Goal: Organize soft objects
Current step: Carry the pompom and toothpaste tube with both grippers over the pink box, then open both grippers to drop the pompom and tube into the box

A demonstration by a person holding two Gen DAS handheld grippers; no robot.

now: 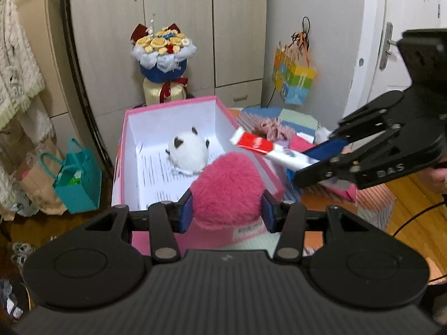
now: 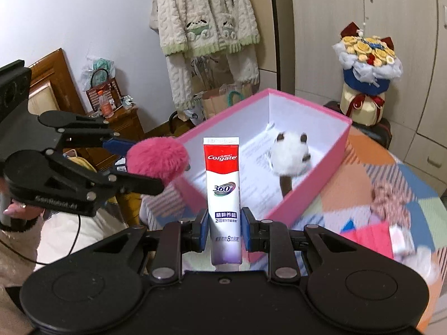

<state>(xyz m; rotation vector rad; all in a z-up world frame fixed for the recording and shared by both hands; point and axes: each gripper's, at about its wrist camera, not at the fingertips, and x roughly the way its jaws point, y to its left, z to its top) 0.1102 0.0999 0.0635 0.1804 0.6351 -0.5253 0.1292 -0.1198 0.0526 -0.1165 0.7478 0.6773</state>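
Right now both grippers are loaded. Left gripper (image 1: pixel 226 212) is clamped on the pink plush (image 1: pixel 227 187), pads pressing its fuzzy sides. Right gripper (image 2: pixel 225 230) is clamped on the tube (image 2: pixel 223 195), pads on its lower half, cap end toward the camera.

Pink box (image 1: pixel 223 109) lies ahead of and below both grippers, open top up, with a white plush (image 1: pixel 188 150) already on its floor.

Key relation: in the left view the pink plush hangs over the box's near rim, so the left hand is nearer; its drop looks like a short move forward and down. The tube's long axis runs along the right gripper's fingers and points at the box; its crimped end sits over the near wall in the right view. In the left view the tube reaches in across the box's right rim.

Risk, as a guess: both hands converge on the same opening, and the white plush takes up mid-floor. More soft items stay on the patchwork cover (image 2: pixel 363 173) beside the box, blurred.
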